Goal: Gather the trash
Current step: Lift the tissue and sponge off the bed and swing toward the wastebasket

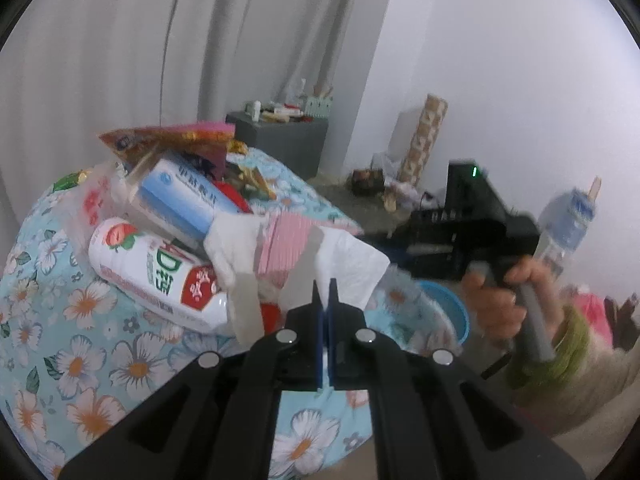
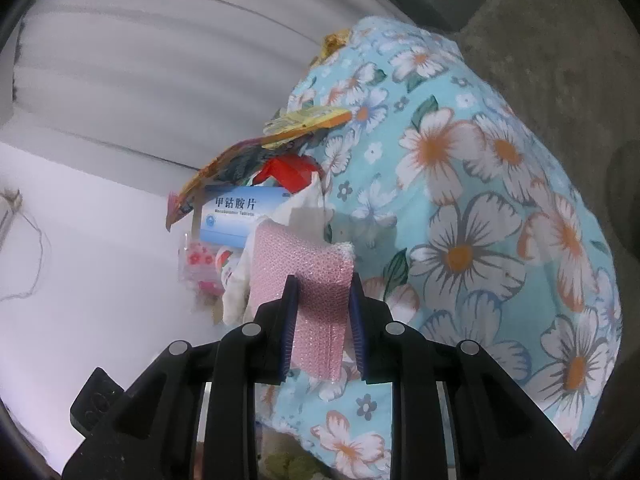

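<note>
Two grippers, left fingers (image 1: 326, 286) pinching tissue (image 1: 352, 256), right fingers (image 2: 324, 284) clamping half-hidden pink sponge (image 2: 308, 276).

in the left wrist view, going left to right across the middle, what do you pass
white peach-print bottle → white tissue pinched in the shut left gripper → blue bowl → person's hand on the right gripper's handle → clear plastic bottle
</note>
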